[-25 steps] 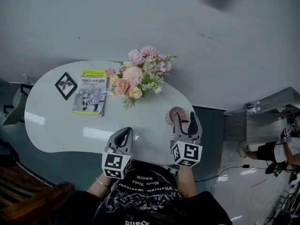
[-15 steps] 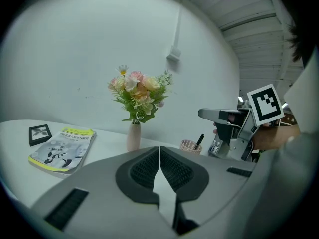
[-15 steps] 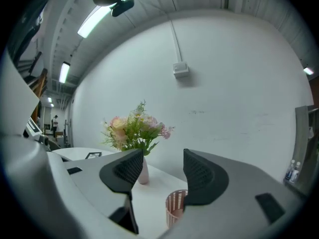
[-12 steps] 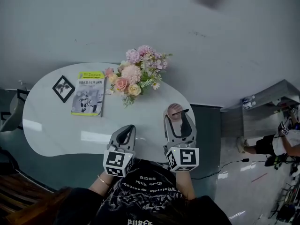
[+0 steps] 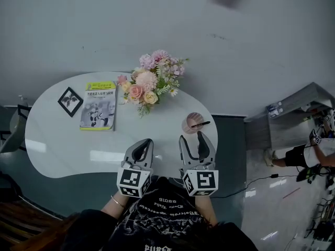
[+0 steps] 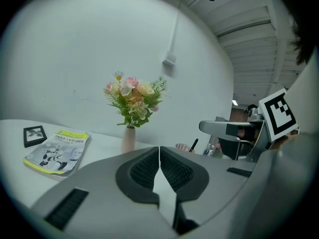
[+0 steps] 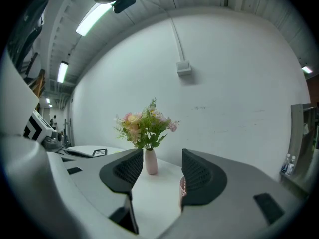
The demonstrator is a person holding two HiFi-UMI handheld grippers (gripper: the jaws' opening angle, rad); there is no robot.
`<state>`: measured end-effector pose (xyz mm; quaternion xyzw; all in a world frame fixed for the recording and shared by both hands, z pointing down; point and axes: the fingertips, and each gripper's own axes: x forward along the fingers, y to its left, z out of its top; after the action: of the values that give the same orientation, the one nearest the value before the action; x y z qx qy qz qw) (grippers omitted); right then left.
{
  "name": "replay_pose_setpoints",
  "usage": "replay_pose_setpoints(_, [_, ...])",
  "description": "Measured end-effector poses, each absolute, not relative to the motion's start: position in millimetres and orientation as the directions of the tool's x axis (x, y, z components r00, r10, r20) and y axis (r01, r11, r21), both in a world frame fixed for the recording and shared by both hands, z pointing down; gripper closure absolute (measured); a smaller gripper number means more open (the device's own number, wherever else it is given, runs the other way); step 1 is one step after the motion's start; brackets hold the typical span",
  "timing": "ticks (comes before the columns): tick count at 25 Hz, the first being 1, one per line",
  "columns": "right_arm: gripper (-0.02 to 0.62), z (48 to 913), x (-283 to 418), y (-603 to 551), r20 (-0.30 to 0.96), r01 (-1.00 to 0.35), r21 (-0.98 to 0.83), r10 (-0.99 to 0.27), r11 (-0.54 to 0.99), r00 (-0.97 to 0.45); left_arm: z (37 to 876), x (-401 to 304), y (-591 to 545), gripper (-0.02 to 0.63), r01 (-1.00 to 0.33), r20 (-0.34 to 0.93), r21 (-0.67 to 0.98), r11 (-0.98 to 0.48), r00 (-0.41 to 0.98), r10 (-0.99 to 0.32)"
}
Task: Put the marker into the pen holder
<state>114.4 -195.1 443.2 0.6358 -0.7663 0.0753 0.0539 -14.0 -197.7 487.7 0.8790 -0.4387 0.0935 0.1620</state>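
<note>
At the far left of the white rounded counter [image 5: 52, 140] we see a small black-framed picture [image 5: 69, 101], then a yellow-and-grey booklet [image 5: 98, 106] lying flat beside it. A bouquet of pink and peach flowers [image 5: 152, 82] stands further along, near the wall.

Closer to us, the left gripper [image 5: 142, 146] hovers over the near edge of the counter. Its own view shows the jaws pressed together with nothing between them. Just beside it is the right gripper [image 5: 192, 137], with its jaws spread well apart and also empty. Only bare counter and the distant vase show through the gap.

Right in front of that gripper sits the round pink pen holder [image 5: 187, 124], close to the right end of the counter. The black marker [image 5: 201, 124] is in it, leaning across the rim with its end poking out. We judge the task as good as done.

The risk now lies in clearing away. The holder looks light, the marker sits tilted rather than upright, and the right gripper's open jaws point straight at it. A forward nudge or a careless swing could catch the protruding end. That could flip the marker out, or tip the holder toward the nearby counter edge.
</note>
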Motion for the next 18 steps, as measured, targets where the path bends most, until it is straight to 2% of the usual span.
replay_pose_setpoints(10, [0.352,457.8,102.3,-176.4,0.204,-0.984,-0.047,-0.963,0.172,-0.178,482.7,-19.2,-192.7,0.580,-0.791,0.290,0.198,-0.579,0.612,-0.736])
replay_pose_setpoints(12, [0.421,457.0,101.0,-175.7,0.200,-0.985,-0.044,-0.965,0.164,-0.170,482.4,-21.2,-192.3,0.579,-0.791,0.290,0.197,-0.580,0.612,-0.736])
replay_pose_setpoints(18, [0.496,456.5,99.6,-174.2,0.199,-0.988,-0.038,-0.967,0.152,-0.156,483.1,-26.9,-191.7,0.579,-0.795,0.291,0.196,-0.574,0.606,-0.740])
